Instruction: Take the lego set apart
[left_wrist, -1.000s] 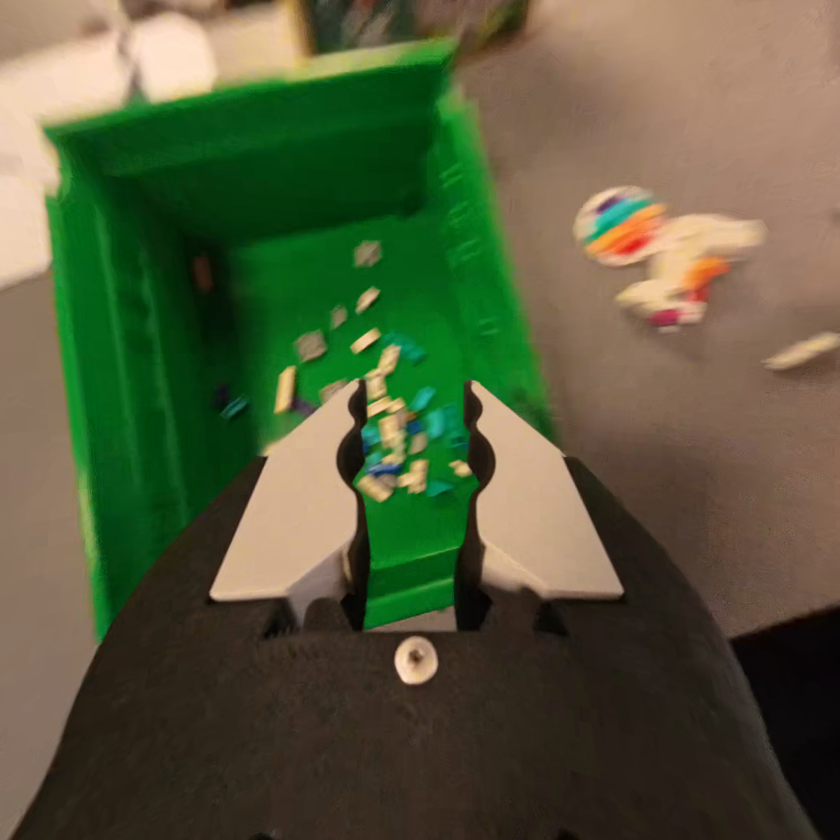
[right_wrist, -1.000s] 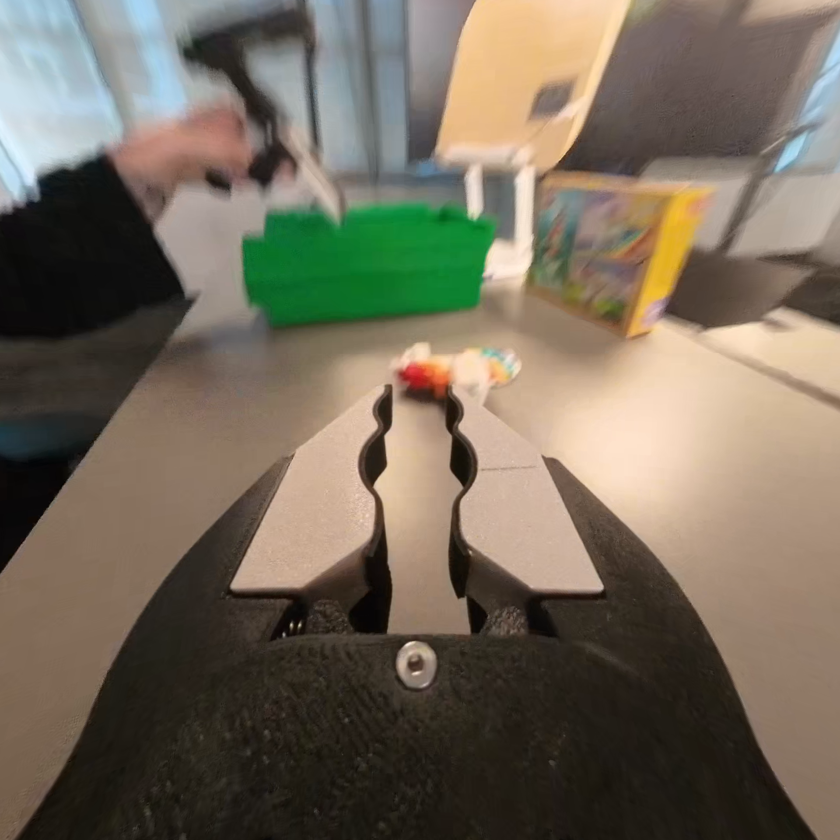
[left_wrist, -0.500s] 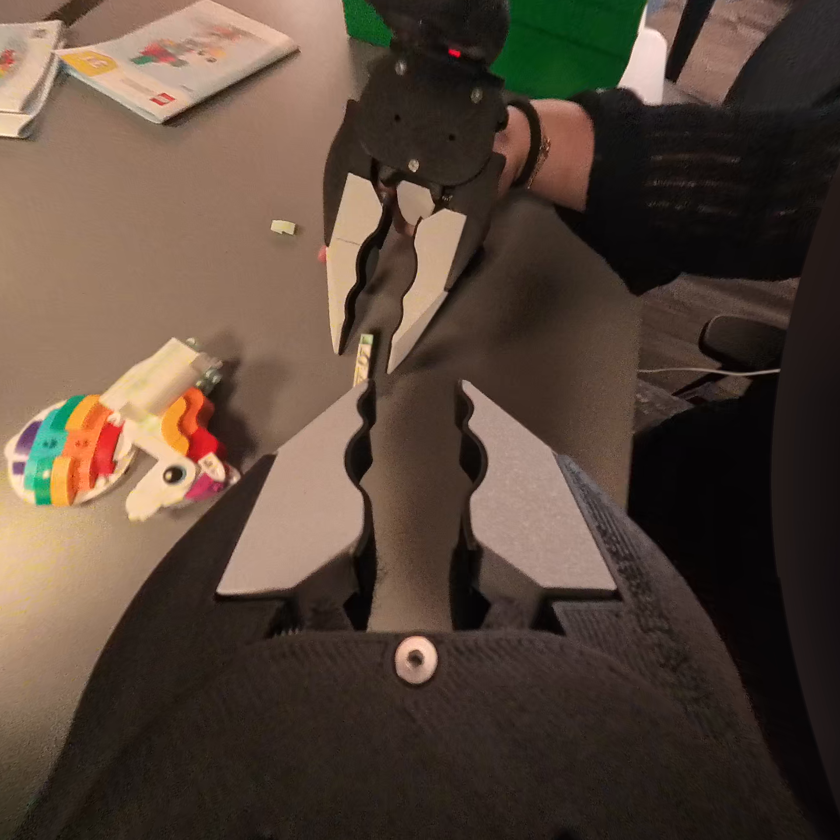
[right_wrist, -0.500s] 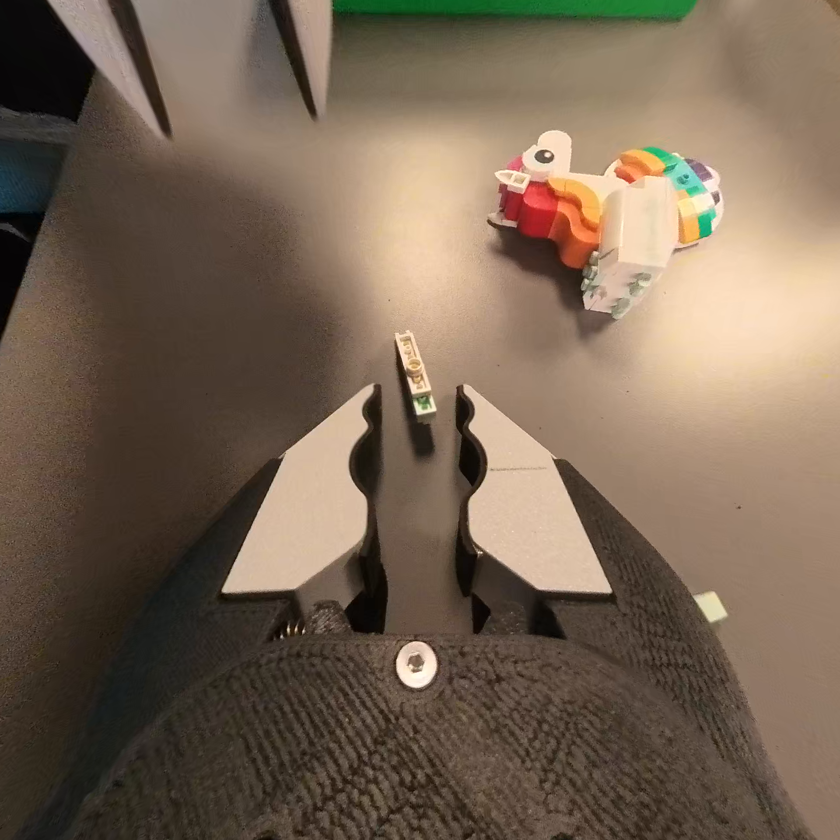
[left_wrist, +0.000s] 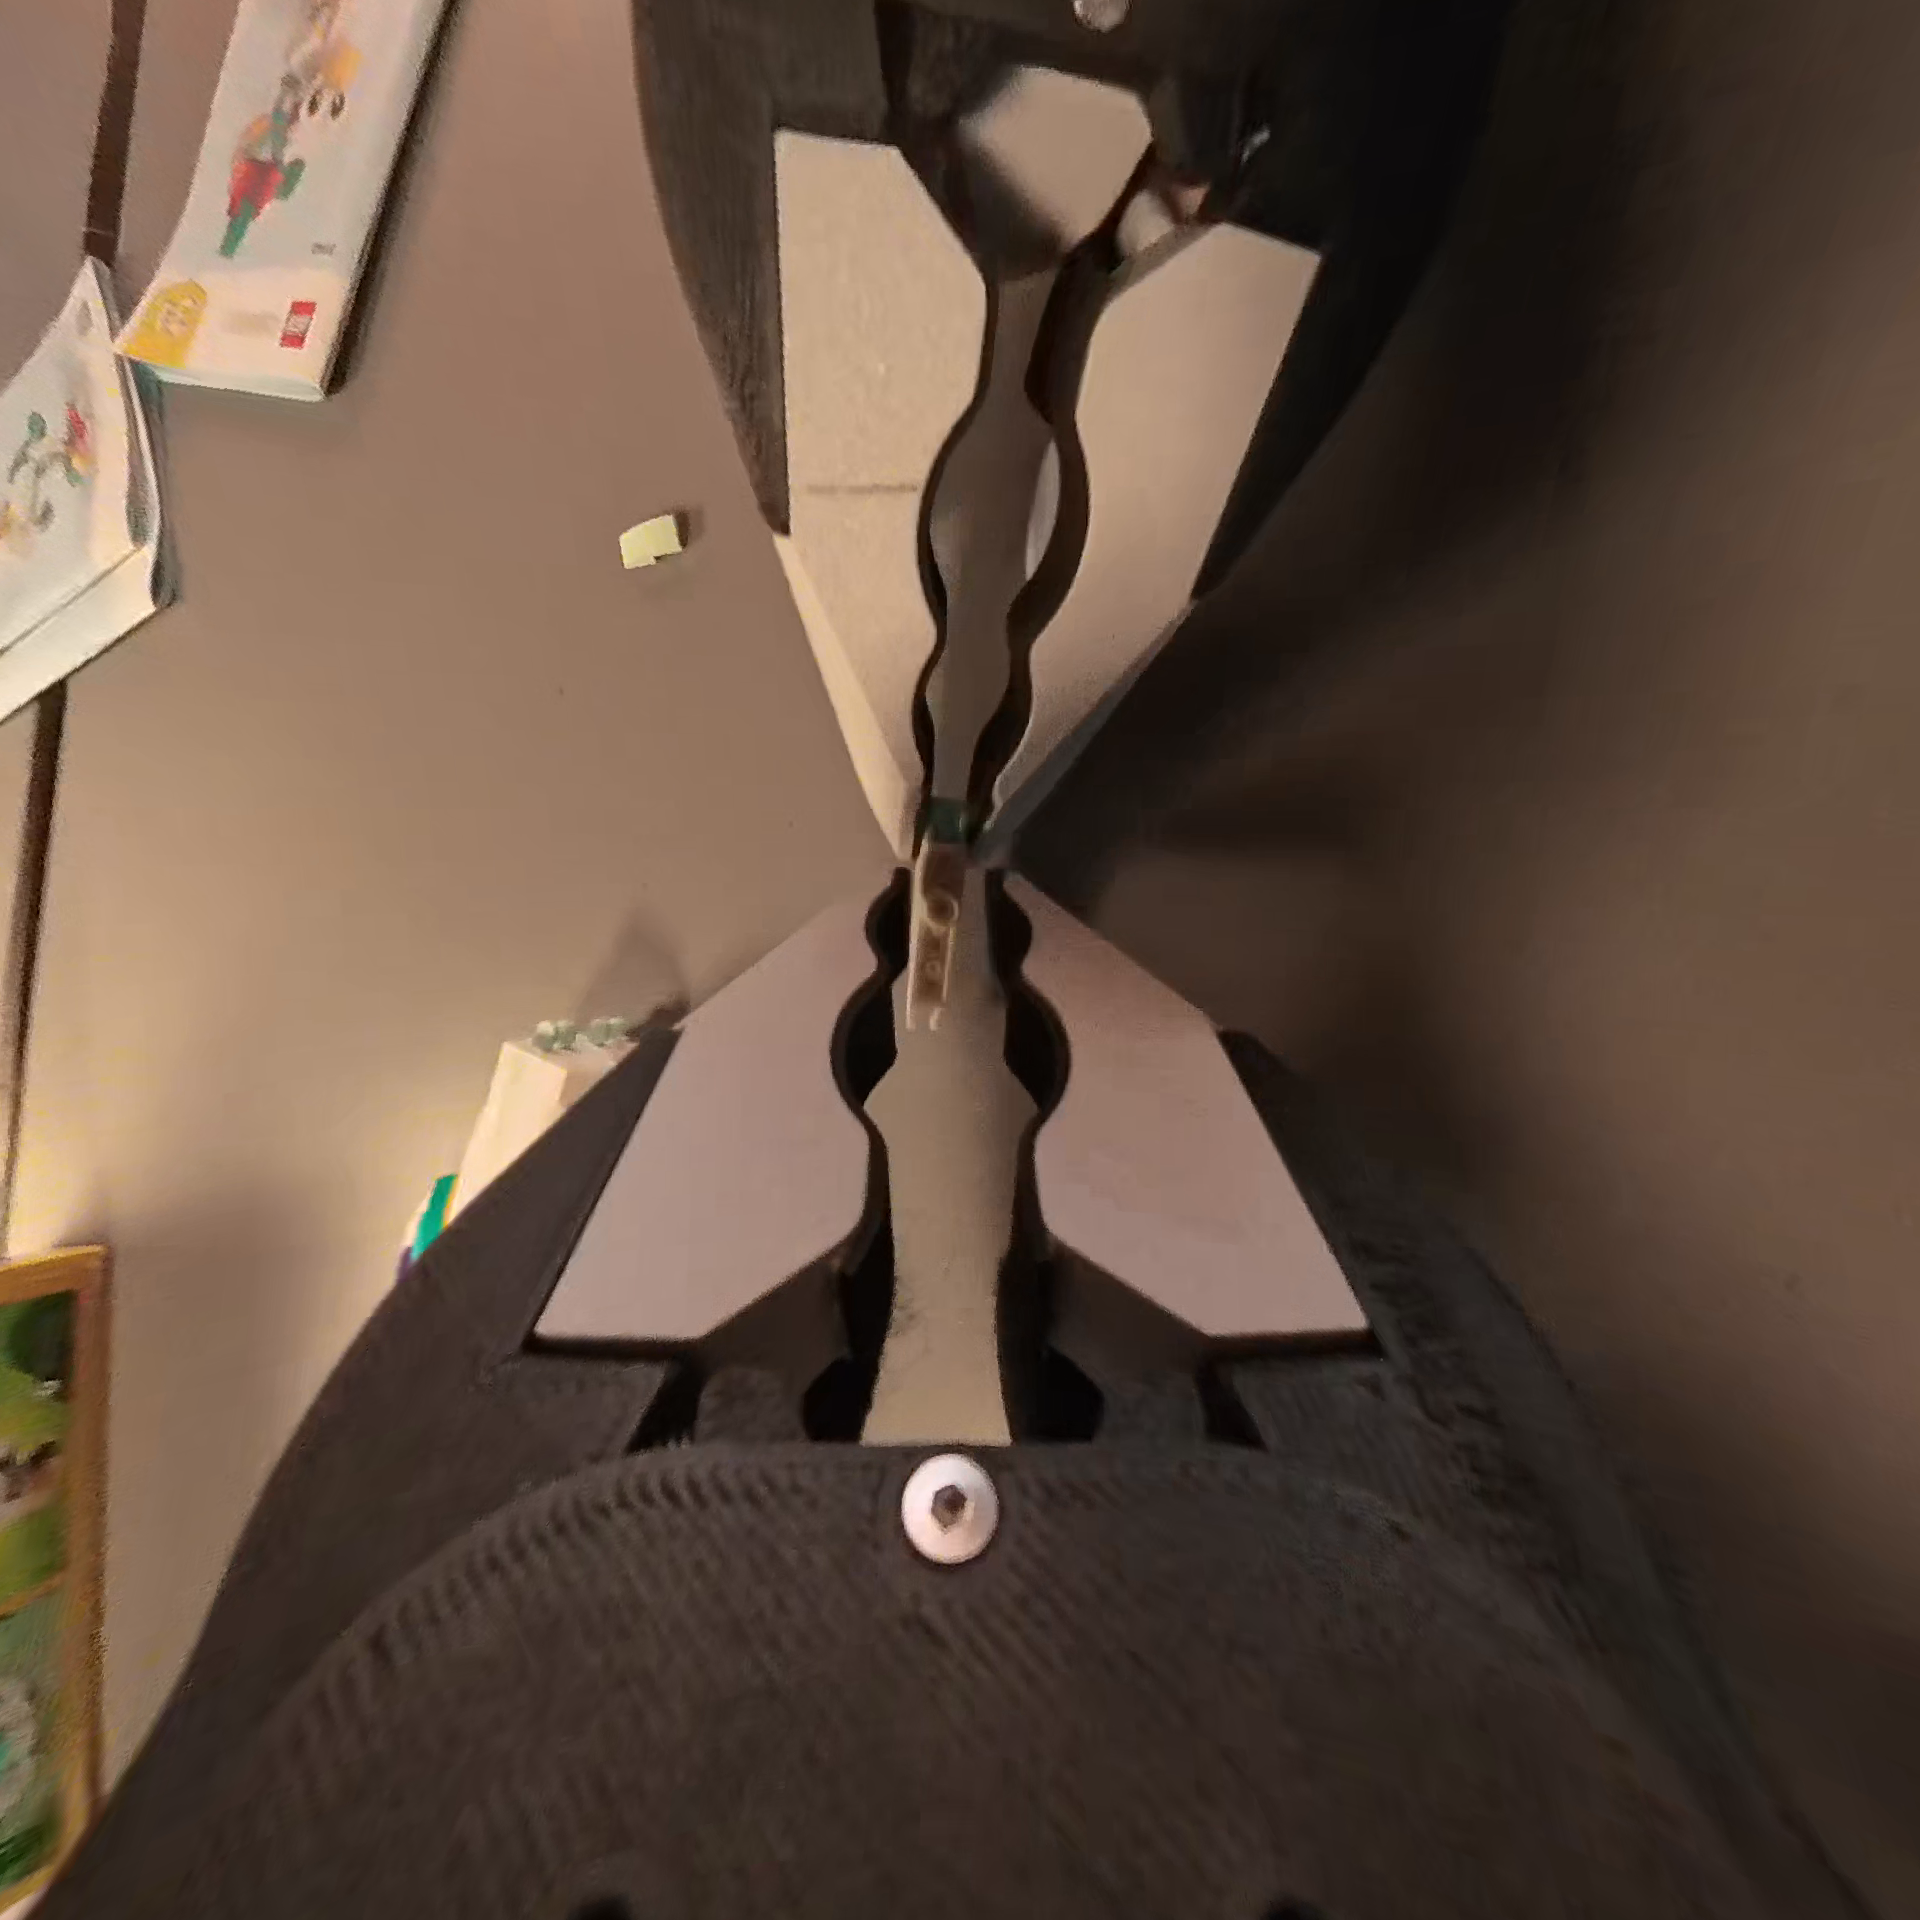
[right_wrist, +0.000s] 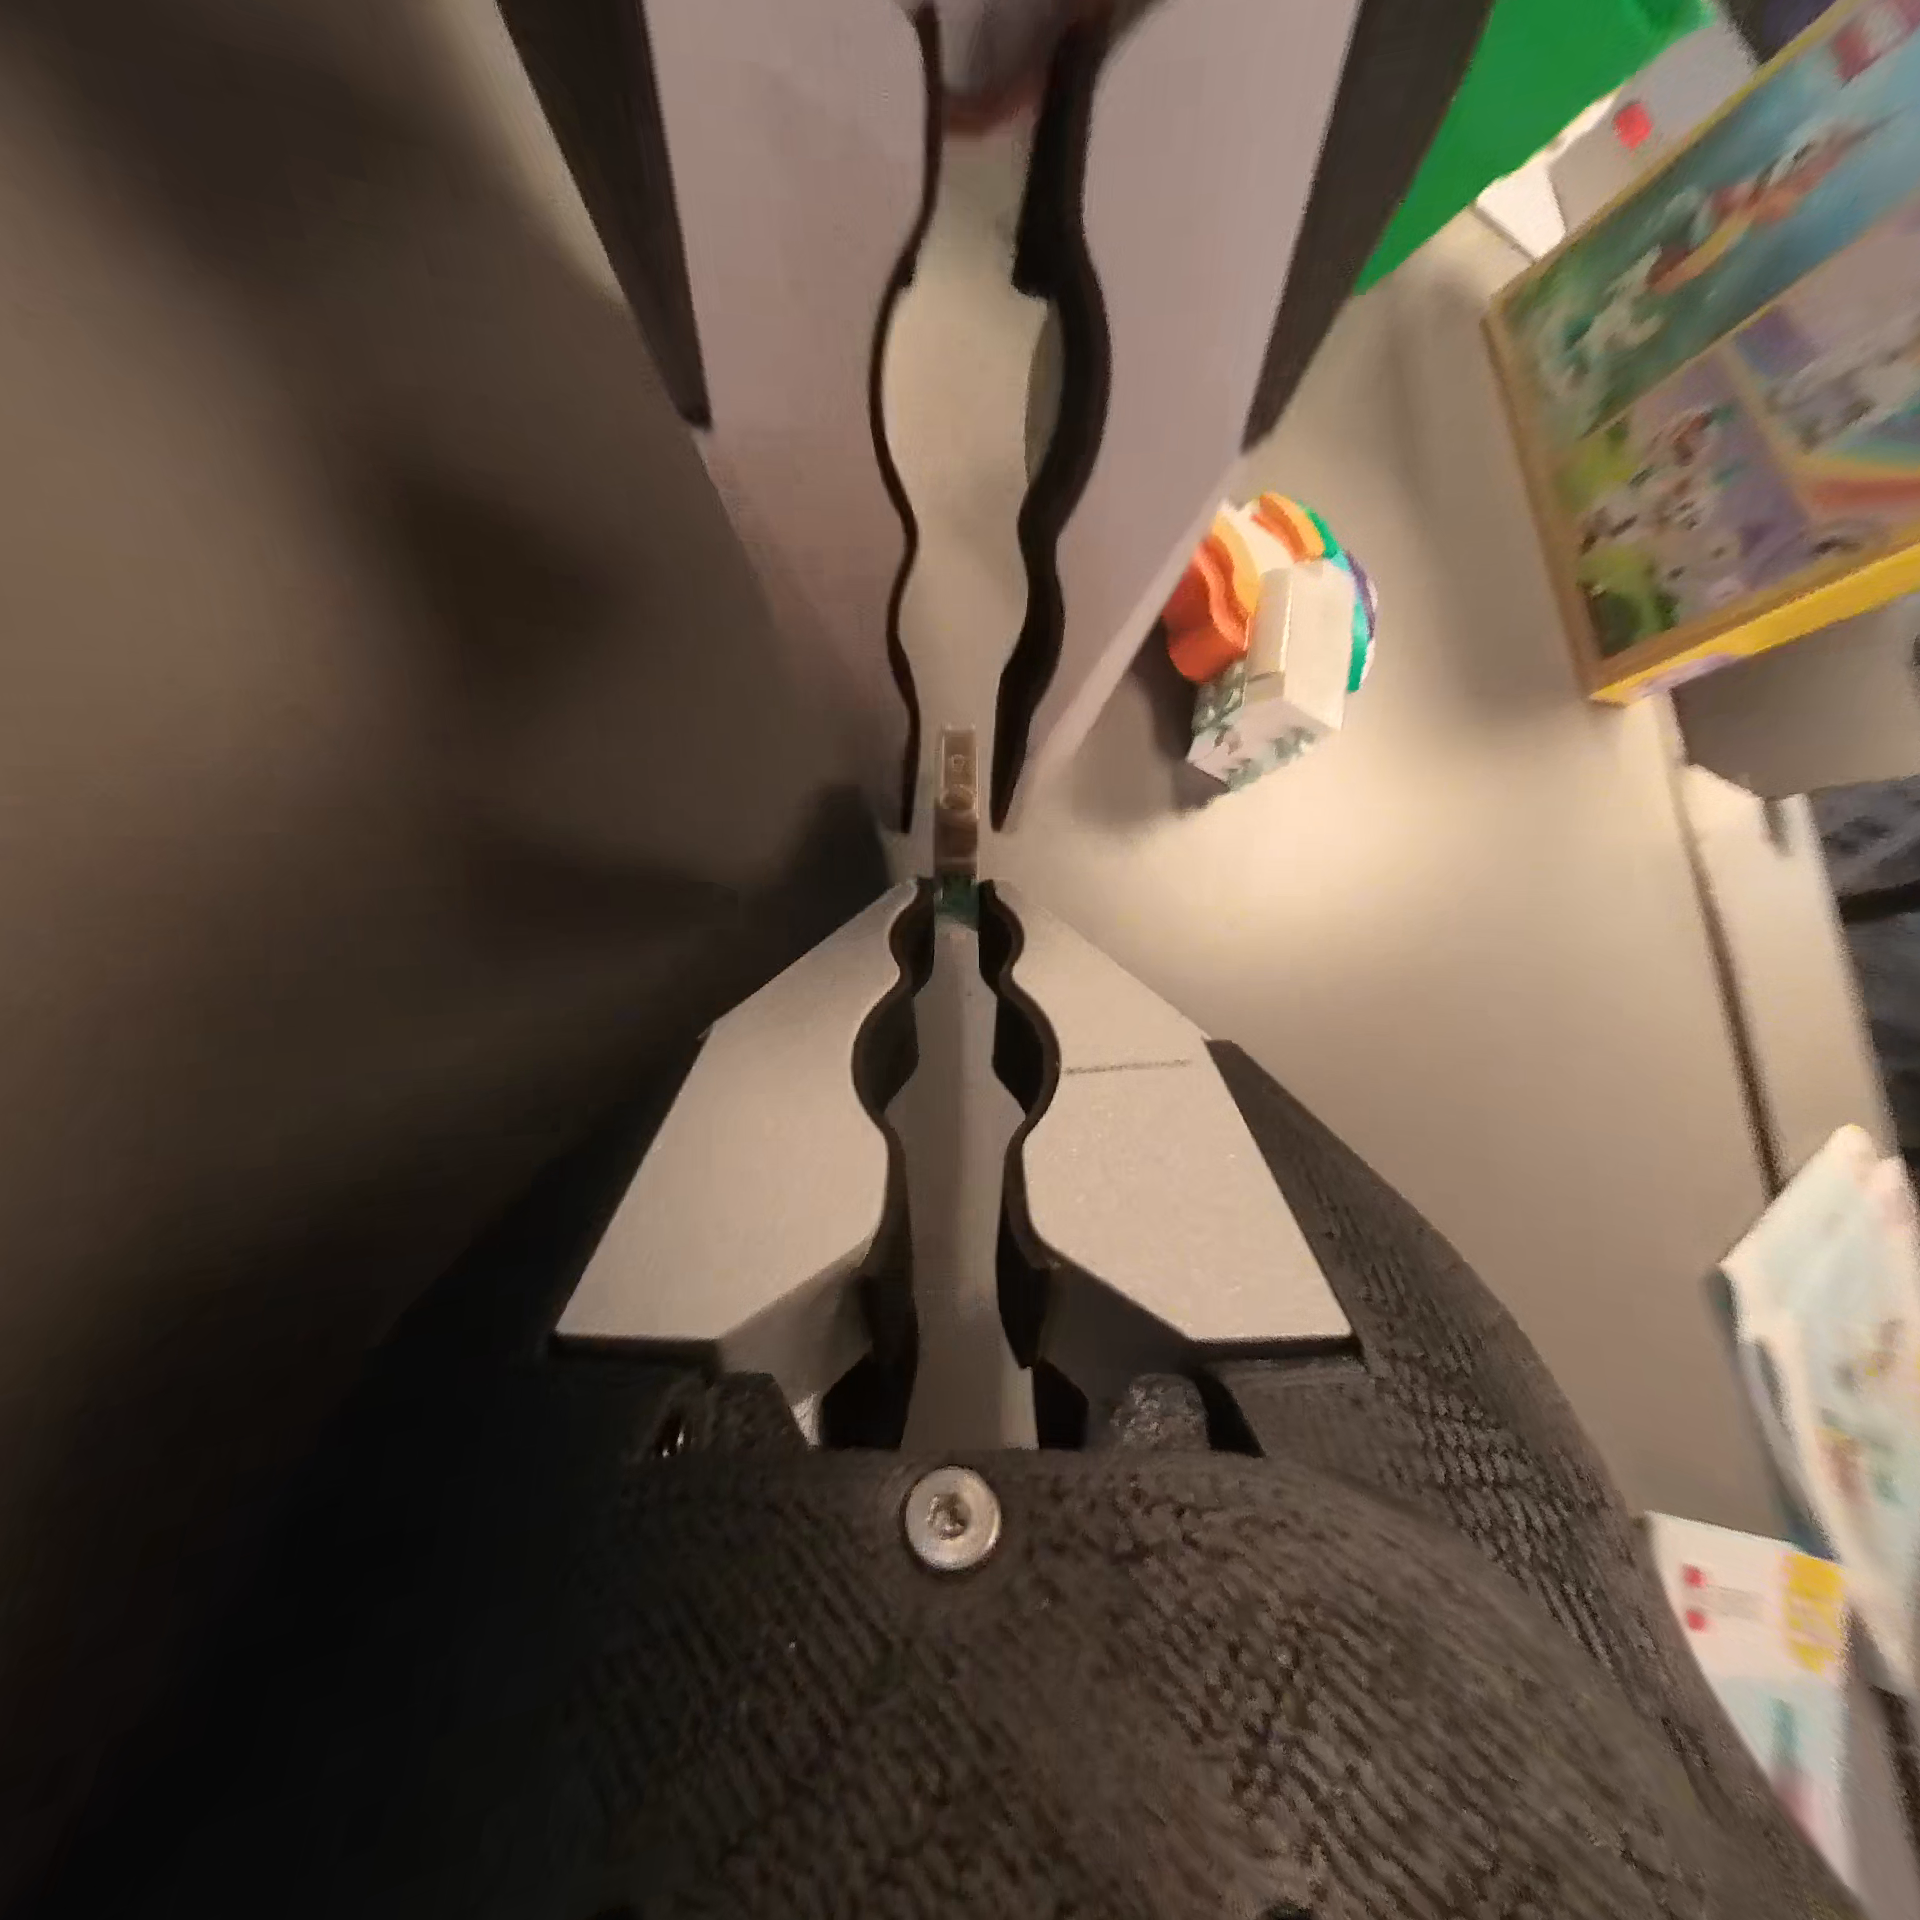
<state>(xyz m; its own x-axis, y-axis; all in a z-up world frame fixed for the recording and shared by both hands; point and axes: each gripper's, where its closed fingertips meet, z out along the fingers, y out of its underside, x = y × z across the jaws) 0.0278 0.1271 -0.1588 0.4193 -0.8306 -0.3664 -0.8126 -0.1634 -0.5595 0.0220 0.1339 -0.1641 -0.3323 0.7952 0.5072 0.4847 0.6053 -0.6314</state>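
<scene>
A small tan strip piece (left_wrist: 935, 940) with a green end (right_wrist: 954, 900) sits between the two grippers, which face each other tip to tip. My right gripper (right_wrist: 951, 894) is shut on the green end; it comes in from the top of the left wrist view (left_wrist: 951, 831). My left gripper (left_wrist: 943, 888) is open, with its fingertips either side of the tan end and a small gap on each side. It also shows in the right wrist view (right_wrist: 951, 821). The colourful lego model (right_wrist: 1278, 623) lies on the grey table to the side.
A loose pale green brick (left_wrist: 652, 542) lies on the table. Instruction booklets (left_wrist: 281, 197) lie at the far side. A lego box (right_wrist: 1714, 364) and a green bin (right_wrist: 1538, 104) stand beyond the model. The table edge (right_wrist: 1745, 1039) runs nearby. My left and right fingertips are right by each other. It is some 11 cm from my right tips to the loose pale green brick (left_wrist: 652, 542).
The strip piece lay on the table between my right gripper's open fingers; now the right gripper is shut on its green end. My left gripper has moved in around the tan end.
</scene>
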